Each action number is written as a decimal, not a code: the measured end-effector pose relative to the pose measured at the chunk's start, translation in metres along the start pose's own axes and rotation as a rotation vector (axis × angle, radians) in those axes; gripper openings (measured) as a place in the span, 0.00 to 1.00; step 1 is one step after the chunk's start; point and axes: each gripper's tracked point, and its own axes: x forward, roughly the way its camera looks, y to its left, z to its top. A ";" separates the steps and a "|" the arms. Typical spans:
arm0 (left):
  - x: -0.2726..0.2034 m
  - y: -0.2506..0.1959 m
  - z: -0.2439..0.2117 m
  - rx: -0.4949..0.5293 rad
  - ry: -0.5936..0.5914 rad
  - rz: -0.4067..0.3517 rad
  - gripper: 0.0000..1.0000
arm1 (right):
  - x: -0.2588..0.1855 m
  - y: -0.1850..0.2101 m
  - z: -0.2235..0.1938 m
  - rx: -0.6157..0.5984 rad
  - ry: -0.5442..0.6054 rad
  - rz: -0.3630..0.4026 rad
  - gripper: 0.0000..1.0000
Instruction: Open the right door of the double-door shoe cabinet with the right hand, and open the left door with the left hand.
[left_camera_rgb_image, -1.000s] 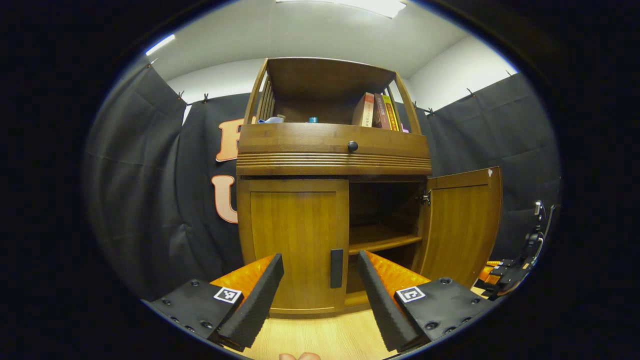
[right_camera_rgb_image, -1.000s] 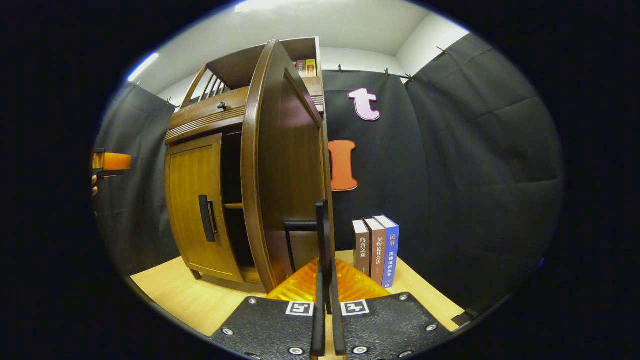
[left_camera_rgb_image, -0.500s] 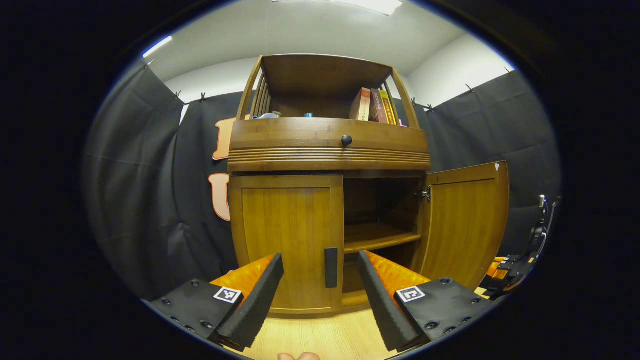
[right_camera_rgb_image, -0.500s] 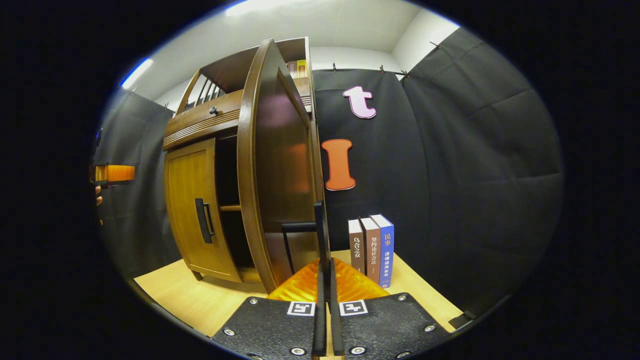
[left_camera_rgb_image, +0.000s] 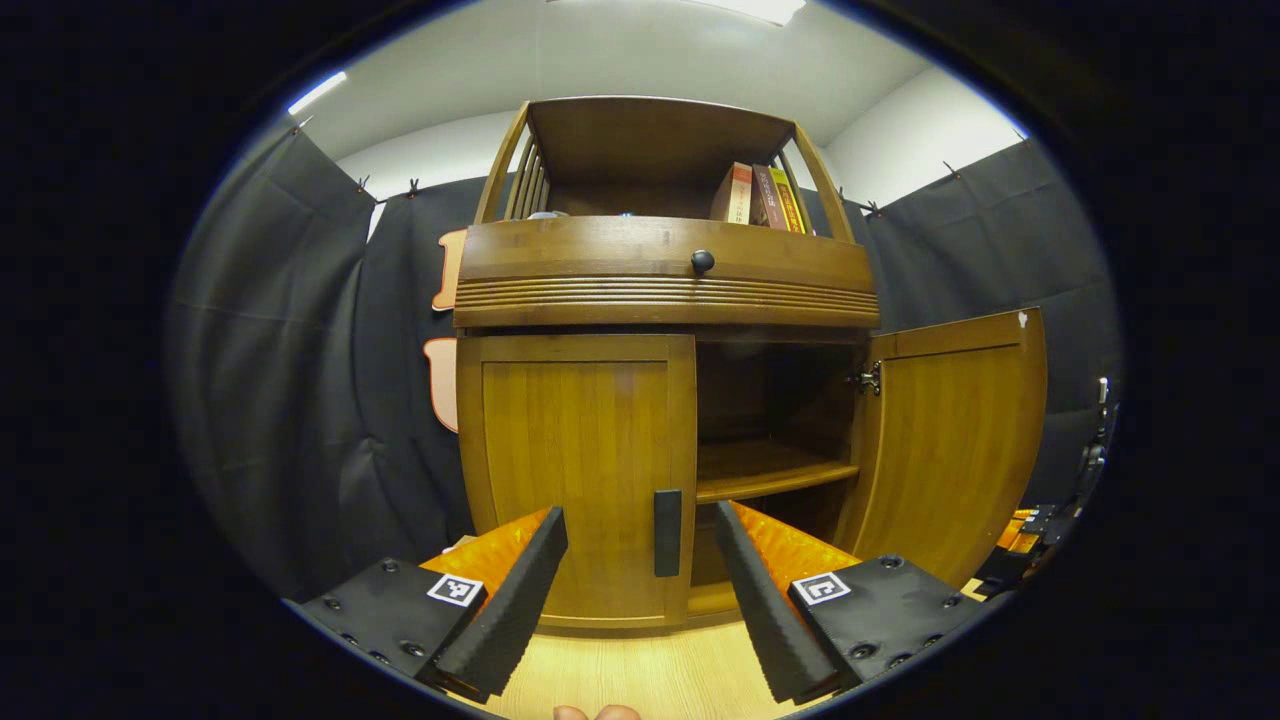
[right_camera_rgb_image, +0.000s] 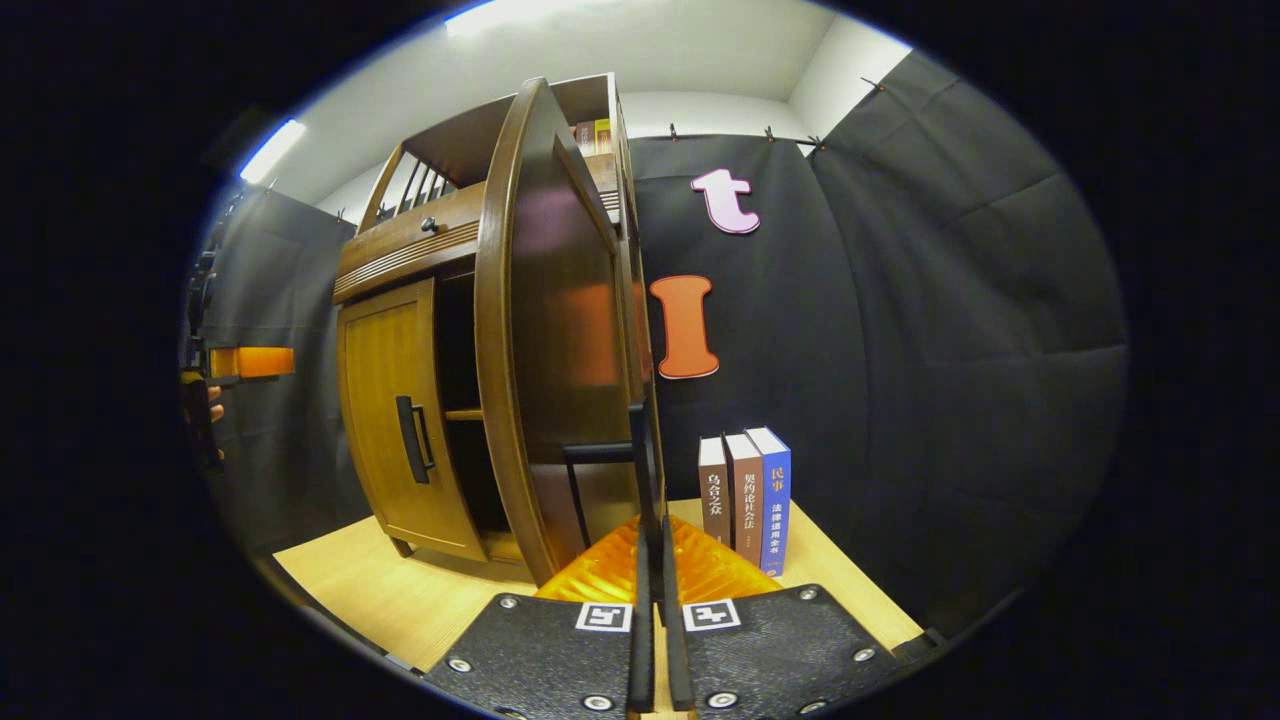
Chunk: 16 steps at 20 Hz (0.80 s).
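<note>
The left gripper (left_camera_rgb_image: 640, 590) is spread wide with nothing between its fingers, framing the left door's handle (left_camera_rgb_image: 667, 533) at 12 o'clock without touching it. The left door (left_camera_rgb_image: 575, 470) is flat shut. At 3 o'clock the right door (left_camera_rgb_image: 950, 440) stands swung out, baring a dark inside with one shelf (left_camera_rgb_image: 770, 470); the back of that space is hard to make out. Books (left_camera_rgb_image: 757, 197) stand on the cabinet's top shelf, their lower ends hidden behind the drawer front (left_camera_rgb_image: 665, 270).

In the right gripper view, the right gripper (right_camera_rgb_image: 652, 620) is clamped on the right door's handle (right_camera_rgb_image: 640, 455), both fingers pressed against its thin bar. The door's edge rises at 12 o'clock and hides much of the cabinet (right_camera_rgb_image: 420, 390). Three more books (right_camera_rgb_image: 745, 497) stand on the desk (right_camera_rgb_image: 400, 600) at 1 o'clock, near the door, with bare desk between.
</note>
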 end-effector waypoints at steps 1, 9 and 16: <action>0.004 -0.001 -0.002 0.001 0.001 0.002 0.95 | -0.001 -0.003 0.000 0.000 0.000 -0.003 0.05; 0.025 -0.003 -0.021 0.001 0.013 0.010 0.94 | -0.025 -0.038 0.012 -0.032 -0.045 -0.125 0.09; 0.046 -0.011 -0.047 -0.001 0.037 -0.005 0.97 | -0.049 -0.029 0.029 -0.039 -0.080 -0.169 0.16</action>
